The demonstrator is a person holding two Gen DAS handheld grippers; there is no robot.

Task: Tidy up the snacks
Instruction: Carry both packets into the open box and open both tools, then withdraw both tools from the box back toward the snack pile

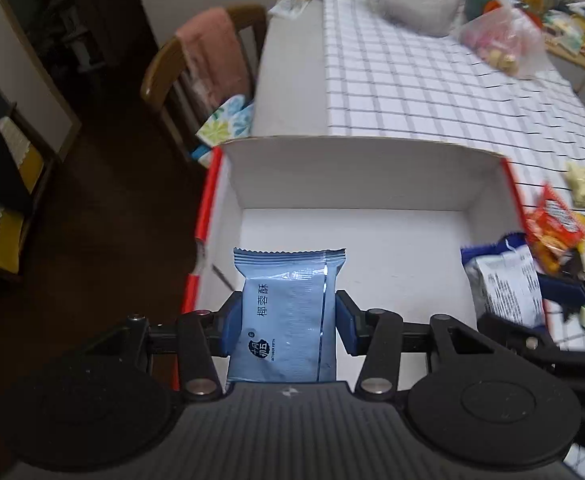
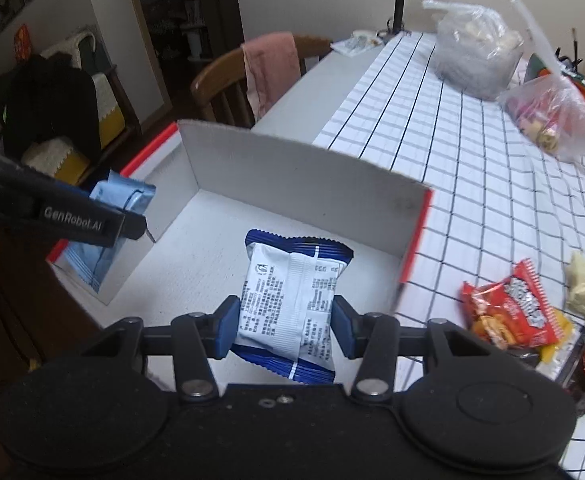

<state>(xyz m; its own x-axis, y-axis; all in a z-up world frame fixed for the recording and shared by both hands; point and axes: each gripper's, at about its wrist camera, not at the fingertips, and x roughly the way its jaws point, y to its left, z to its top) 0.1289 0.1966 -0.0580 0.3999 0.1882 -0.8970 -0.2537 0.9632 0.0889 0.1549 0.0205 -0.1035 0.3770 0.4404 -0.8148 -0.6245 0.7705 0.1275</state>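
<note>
My left gripper (image 1: pixel 288 322) points steeply downward, its blue pads (image 1: pixel 231 326) clamped partly closed. My right gripper (image 2: pixel 285 326) matches, angled alongside.

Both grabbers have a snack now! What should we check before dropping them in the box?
1. Left gripper has its jaws pressed on the light blue packet: ok.
2. Right gripper has its jaws pressed on the dark blue and white packet: ok.
3. Both packets are over the open white box: ok.
4. Box floor under them looks bare: ok.
5. The two grippers are apart from each other: ok.
6. Packets are low enough to let go gently: cannot tell.
</note>
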